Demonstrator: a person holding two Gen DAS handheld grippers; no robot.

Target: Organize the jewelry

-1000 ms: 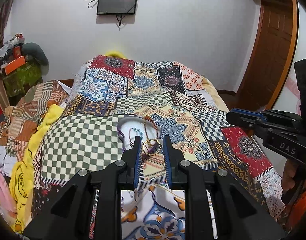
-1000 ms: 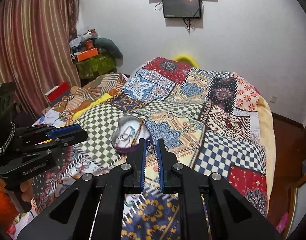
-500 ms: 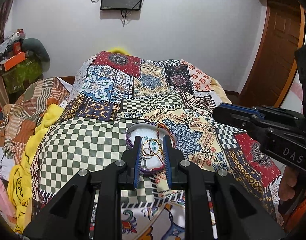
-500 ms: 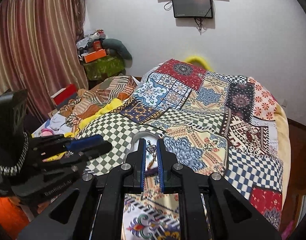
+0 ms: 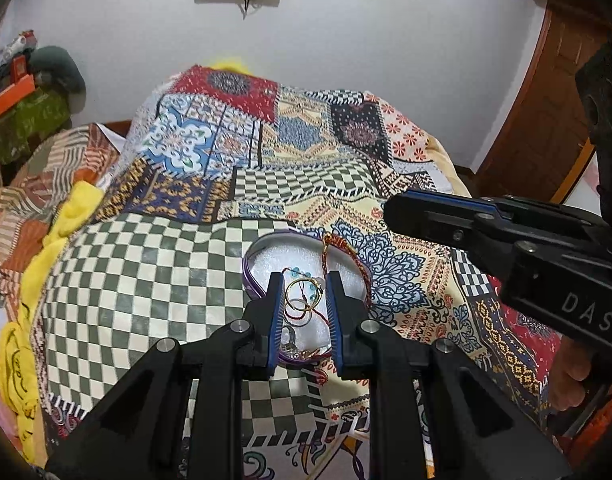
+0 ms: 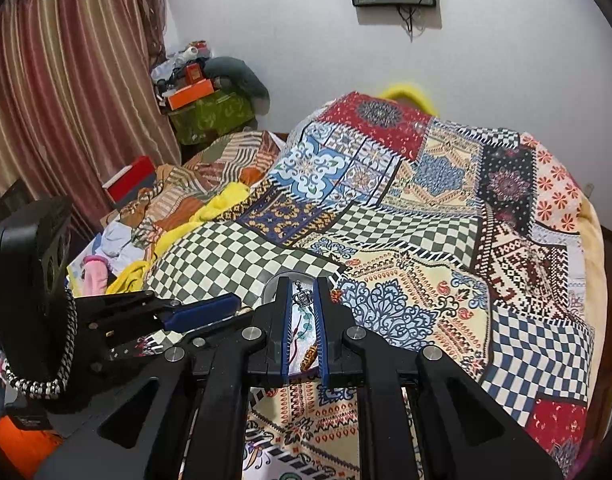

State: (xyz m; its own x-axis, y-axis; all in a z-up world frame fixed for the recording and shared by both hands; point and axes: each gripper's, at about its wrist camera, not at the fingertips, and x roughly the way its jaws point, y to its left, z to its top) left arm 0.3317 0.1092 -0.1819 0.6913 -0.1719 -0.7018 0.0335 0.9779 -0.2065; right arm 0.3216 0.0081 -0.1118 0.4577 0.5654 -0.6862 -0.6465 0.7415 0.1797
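A heart-shaped purple-rimmed tray (image 5: 253, 256) lies on the patchwork bedspread and holds several pieces of jewelry. A red and gold bracelet (image 5: 348, 252) hangs over its right rim. My left gripper (image 5: 304, 285) is above the tray, shut on a gold hoop (image 5: 301, 295) with blue beads and a red thread. My right gripper (image 6: 303, 294) is over the same tray, shut on a small silver crown charm (image 6: 303, 298). The right gripper also shows in the left wrist view (image 5: 418, 220), to the right of the tray.
The patchwork bedspread (image 5: 225, 148) covers the bed. Loose clothes and a yellow cloth (image 5: 45, 248) are heaped at its left. A wooden door (image 5: 546, 120) stands at the right, a cluttered green box (image 6: 209, 116) in the far corner.
Both grippers have moved forward over the tray, each still holding its piece. The tray now sits right under the fingertips in both views.
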